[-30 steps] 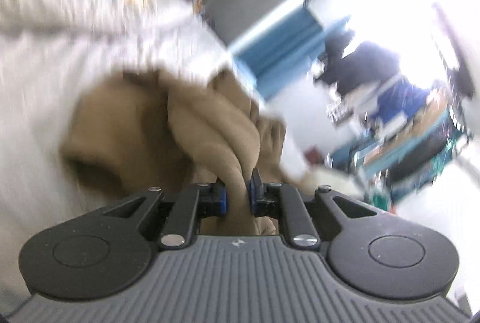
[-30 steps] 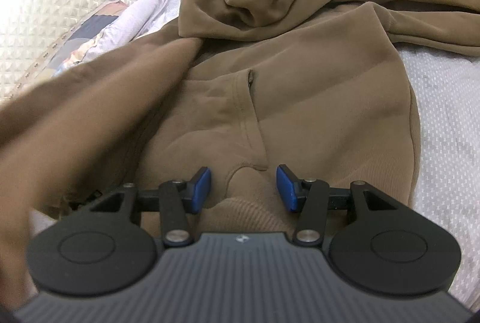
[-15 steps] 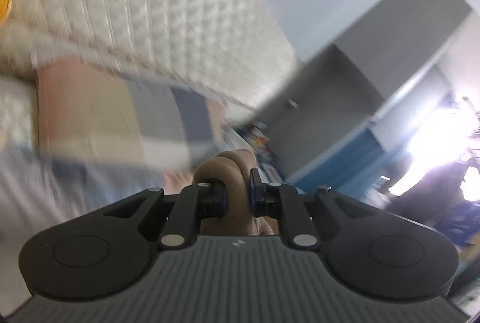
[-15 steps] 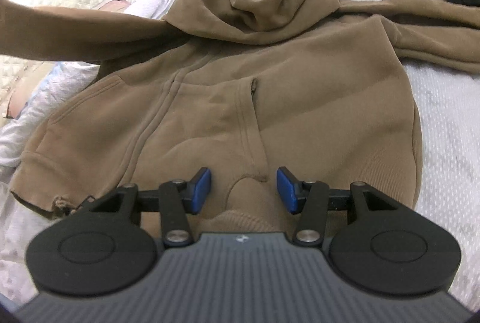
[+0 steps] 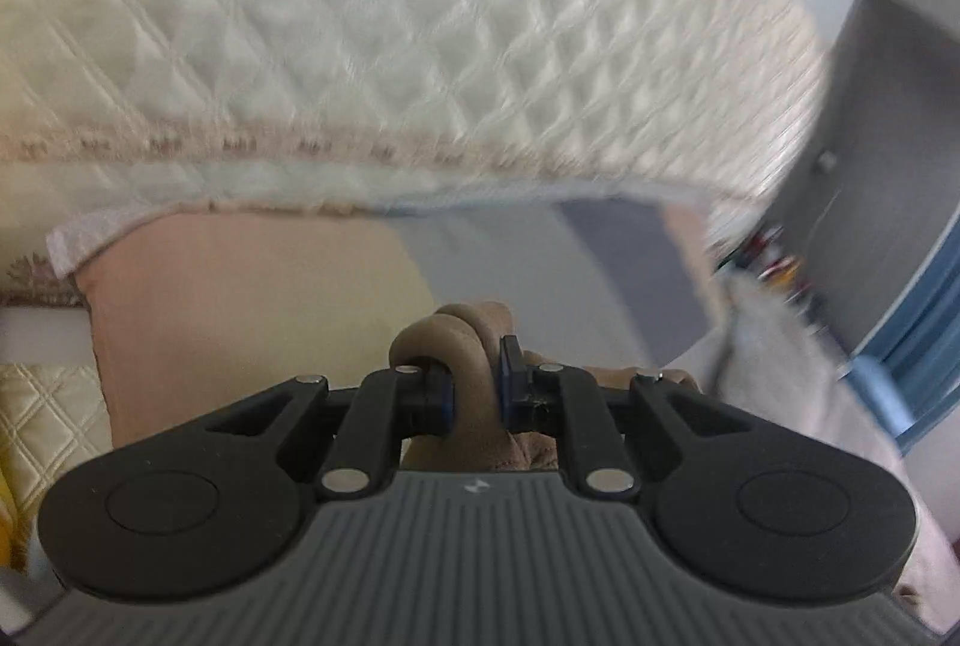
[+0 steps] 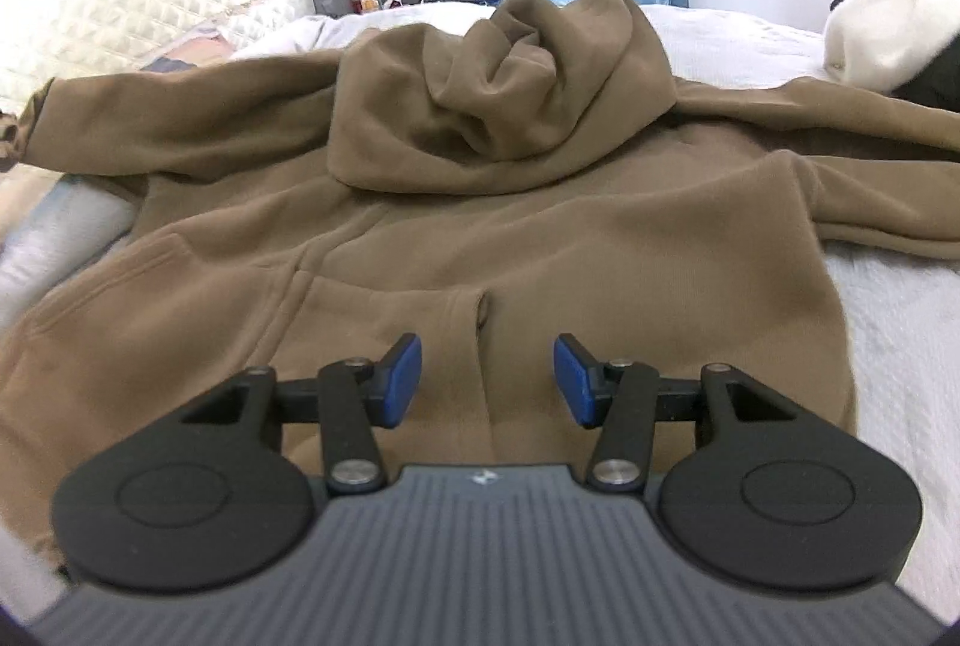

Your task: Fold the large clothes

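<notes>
The left gripper point(image 5: 477, 388) was closed tight on a rolled bunch of brown fleece, the cuff end of the left sleeve point(image 6: 150, 129) of the brown hooded sweatshirt point(image 6: 480, 238). The cloth stood pinched between its two blue pads and bulged out just beyond them. One second before, this gripper looked over the crumpled garment on the white bed cover; half a second before, it already faced the quilted cream headboard point(image 5: 420, 33). At this moment the headboard and the pink and grey pillow point(image 5: 258, 310) filled its view, so the hand had swept the sleeve out to the left side of the bed.

In the right wrist view the effect was plain: the sleeve that earlier hung across the near left of the picture lay now stretched out flat to the left, its cuff at the far left edge. I judge that the spreading step was nearly finished and the folding itself not yet begun.

The right gripper point(image 6: 486, 382) stood about half open and held nothing. It hovered above the lower front of the sweatshirt, and the zipper line with the small pocket slit point(image 6: 483, 313) showed between its fingers, just ahead of them. Farther away the crumpled hood point(image 6: 504, 87) lay in a heap over the chest, and the right sleeve point(image 6: 870, 129) reached off to the far right on the white bed cover point(image 6: 900, 346).
</notes>
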Motion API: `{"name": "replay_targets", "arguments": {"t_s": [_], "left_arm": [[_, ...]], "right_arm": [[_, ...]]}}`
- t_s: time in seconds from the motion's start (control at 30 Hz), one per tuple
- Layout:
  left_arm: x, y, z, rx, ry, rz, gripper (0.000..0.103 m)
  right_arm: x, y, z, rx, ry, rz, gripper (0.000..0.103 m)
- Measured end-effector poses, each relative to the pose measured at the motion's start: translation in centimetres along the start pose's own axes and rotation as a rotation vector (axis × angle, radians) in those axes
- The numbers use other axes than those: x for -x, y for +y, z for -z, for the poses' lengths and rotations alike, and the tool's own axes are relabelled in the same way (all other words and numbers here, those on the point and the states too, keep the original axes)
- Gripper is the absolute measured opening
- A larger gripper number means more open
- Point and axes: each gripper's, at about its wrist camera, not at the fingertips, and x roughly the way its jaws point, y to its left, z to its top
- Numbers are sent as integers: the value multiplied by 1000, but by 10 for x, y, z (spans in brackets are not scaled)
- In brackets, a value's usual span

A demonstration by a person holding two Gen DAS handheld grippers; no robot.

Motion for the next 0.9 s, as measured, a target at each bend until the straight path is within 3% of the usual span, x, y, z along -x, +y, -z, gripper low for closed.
{"name": "replay_targets", "arguments": {"t_s": [0.1, 0.23, 0.27, 0.37, 0.4, 0.67, 0.9], "left_arm": [[-29, 9, 6, 36, 44, -22, 16], [-36, 17, 11, 89, 67, -31, 18], [-37, 18, 10, 87, 72, -26, 23], [-19, 16, 9, 93, 128, 16, 67], [-8, 15, 10, 93, 142, 30, 70], [92, 20, 46, 52, 188, 65, 75], [192, 29, 92, -39, 180, 137, 76]], "right_arm": [[-14, -7, -1, -30, 26, -11, 51], [-26, -9, -1, -47, 40, -22, 53], [-27, -8, -1, -46, 38, -25, 53], [-25, -10, 0, -54, 31, -39, 53], [-24, -12, 0, -64, 29, -47, 53], [-1, -20, 2, -104, 10, -82, 52], [39, -22, 8, -93, -49, -107, 52]]}}
